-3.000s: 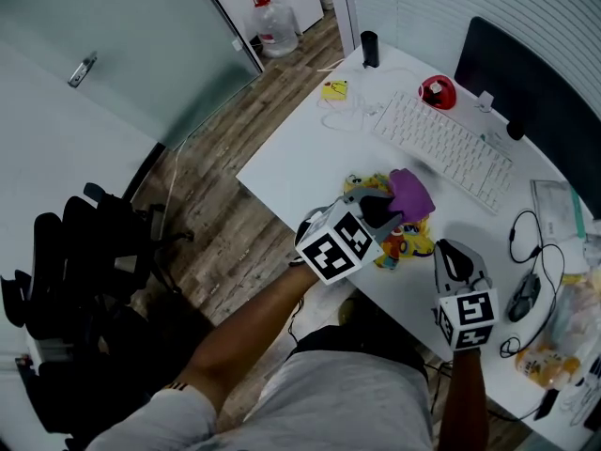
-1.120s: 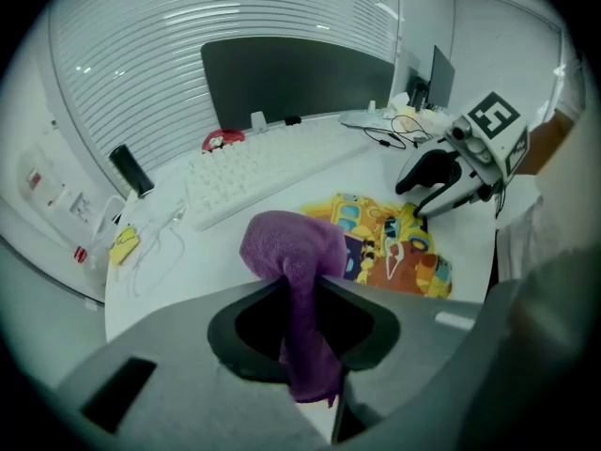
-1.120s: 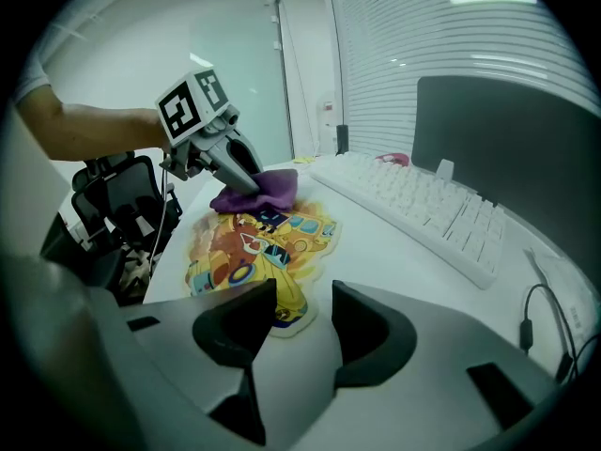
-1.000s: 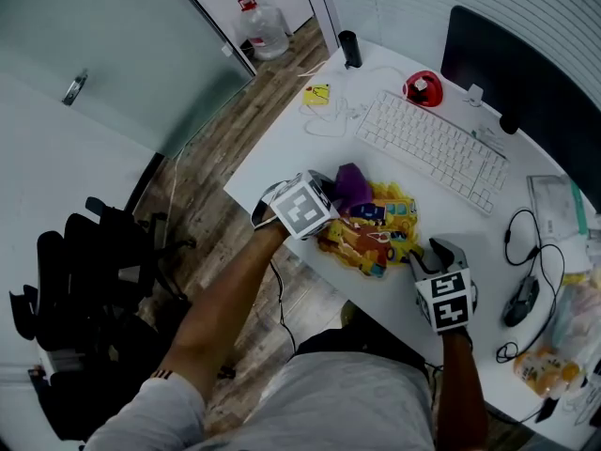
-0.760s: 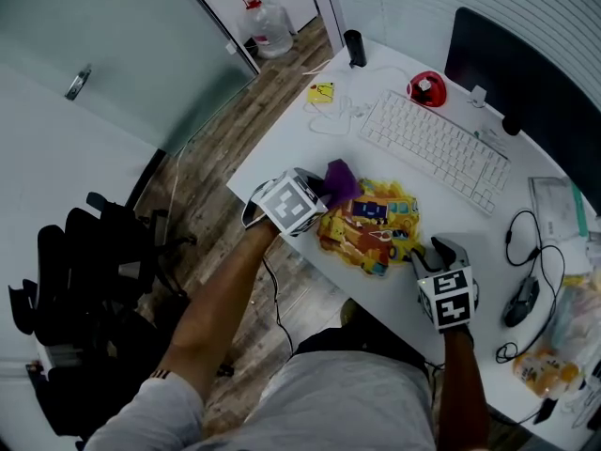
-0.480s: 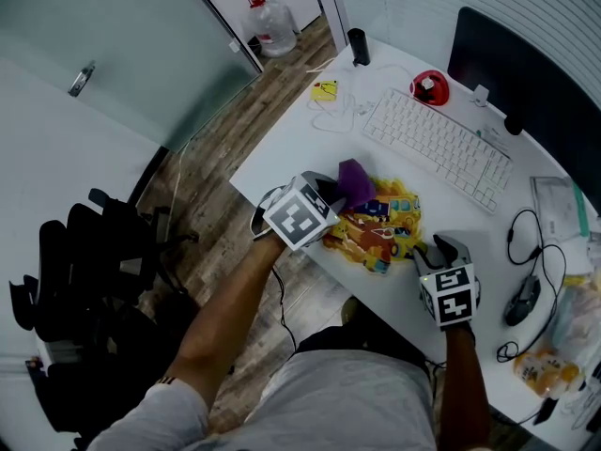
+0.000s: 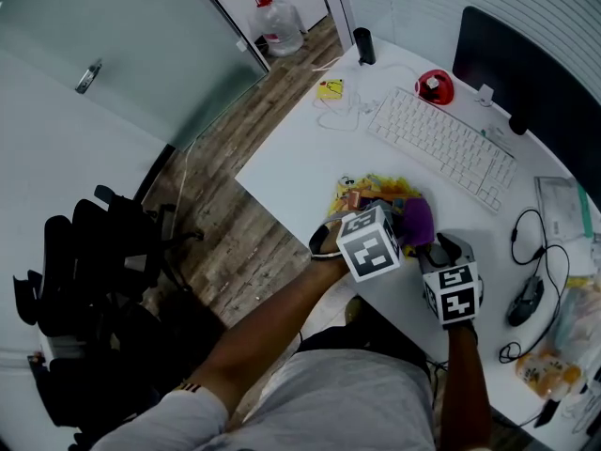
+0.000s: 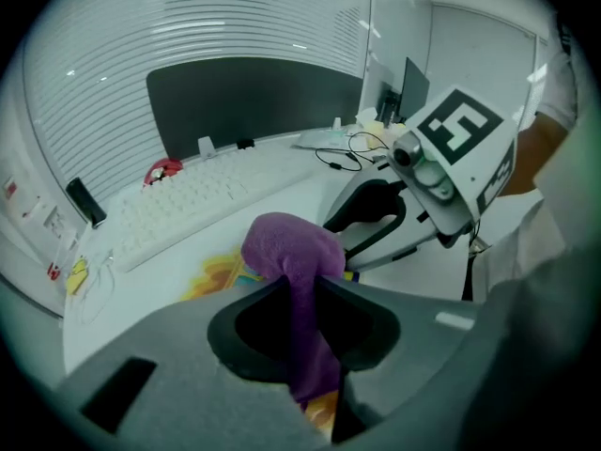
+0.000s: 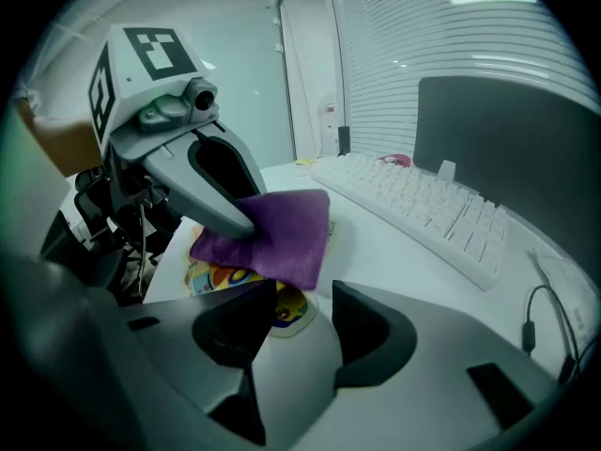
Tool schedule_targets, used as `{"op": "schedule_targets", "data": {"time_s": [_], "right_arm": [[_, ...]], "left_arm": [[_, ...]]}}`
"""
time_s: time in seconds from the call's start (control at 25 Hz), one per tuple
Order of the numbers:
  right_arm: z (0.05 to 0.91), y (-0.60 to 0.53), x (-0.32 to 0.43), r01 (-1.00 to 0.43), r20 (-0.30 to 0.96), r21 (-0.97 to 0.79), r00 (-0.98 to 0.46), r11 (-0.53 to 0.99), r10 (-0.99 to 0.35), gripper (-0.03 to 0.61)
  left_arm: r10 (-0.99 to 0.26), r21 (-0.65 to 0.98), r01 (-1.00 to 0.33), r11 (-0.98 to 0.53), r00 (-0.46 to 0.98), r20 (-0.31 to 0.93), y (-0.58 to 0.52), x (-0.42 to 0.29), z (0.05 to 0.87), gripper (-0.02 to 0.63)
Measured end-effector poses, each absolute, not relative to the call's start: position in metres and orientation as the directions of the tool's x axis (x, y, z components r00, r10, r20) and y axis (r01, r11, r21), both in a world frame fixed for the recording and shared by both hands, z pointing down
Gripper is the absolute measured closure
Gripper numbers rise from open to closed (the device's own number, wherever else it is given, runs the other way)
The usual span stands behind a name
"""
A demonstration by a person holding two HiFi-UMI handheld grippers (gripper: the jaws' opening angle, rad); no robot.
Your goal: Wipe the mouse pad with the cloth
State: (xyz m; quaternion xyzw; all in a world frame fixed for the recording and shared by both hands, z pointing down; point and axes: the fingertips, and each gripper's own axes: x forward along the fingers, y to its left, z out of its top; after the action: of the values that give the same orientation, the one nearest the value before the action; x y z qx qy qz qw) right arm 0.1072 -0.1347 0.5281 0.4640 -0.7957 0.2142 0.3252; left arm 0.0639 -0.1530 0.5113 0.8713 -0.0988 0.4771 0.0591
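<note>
The left gripper is shut tight on the purple cloth. The cloth rests on the right end of the bright cartoon mouse pad, which lies flat near the front edge of the white tabletop. The right gripper is just beside the cloth. Its jaws are a little apart over the pad's corner.

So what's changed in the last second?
The left claw, shut on the purple cloth, swept across the mouse pad from its left edge to its right end, and is now beside the right claw. Nothing was newly grasped or let go. The right claw stayed at the pad's near right corner, jaws apart, and the keyboard did not move.
</note>
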Motion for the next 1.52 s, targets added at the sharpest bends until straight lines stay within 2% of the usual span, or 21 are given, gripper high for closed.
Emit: {"op": "schedule_targets", "data": {"time_s": [0.16, 0.36, 0.84, 1.08, 1.32, 1.52], "right_arm": [[0.527, -0.135, 0.106, -0.879, 0.714, -0.046, -0.362, 0.475, -0.6, 0.411], [0.529, -0.135, 0.108, -0.879, 0.713, -0.04, -0.358, 0.475, -0.603, 0.41], [0.53, -0.135, 0.109, -0.882, 0.715, -0.039, -0.353, 0.47, -0.603, 0.41], [0.53, -0.135, 0.109, -0.882, 0.715, -0.037, -0.352, 0.47, -0.604, 0.411], [0.53, -0.135, 0.109, -0.883, 0.716, -0.037, -0.35, 0.467, -0.605, 0.41], [0.529, -0.134, 0.109, -0.883, 0.713, -0.039, -0.353, 0.468, -0.606, 0.41]], "left_arm": [[-0.1, 0.011, -0.214, -0.977, 0.498, 0.862, -0.151, 0.065, 0.52, 0.532], [-0.14, -0.008, -0.267, -0.964, 0.479, 0.867, -0.164, 0.04, 0.522, 0.531], [-0.231, -0.04, -0.452, -0.891, 0.375, 0.898, -0.193, -0.077, 0.527, 0.531], [-0.267, -0.063, -0.503, -0.862, 0.346, 0.899, -0.198, -0.118, 0.531, 0.531], [-0.293, -0.067, -0.496, -0.866, 0.392, 0.872, -0.179, -0.097, 0.502, 0.532], [-0.233, -0.004, -0.416, -0.909, 0.501, 0.834, -0.147, -0.038, 0.488, 0.531]]}}
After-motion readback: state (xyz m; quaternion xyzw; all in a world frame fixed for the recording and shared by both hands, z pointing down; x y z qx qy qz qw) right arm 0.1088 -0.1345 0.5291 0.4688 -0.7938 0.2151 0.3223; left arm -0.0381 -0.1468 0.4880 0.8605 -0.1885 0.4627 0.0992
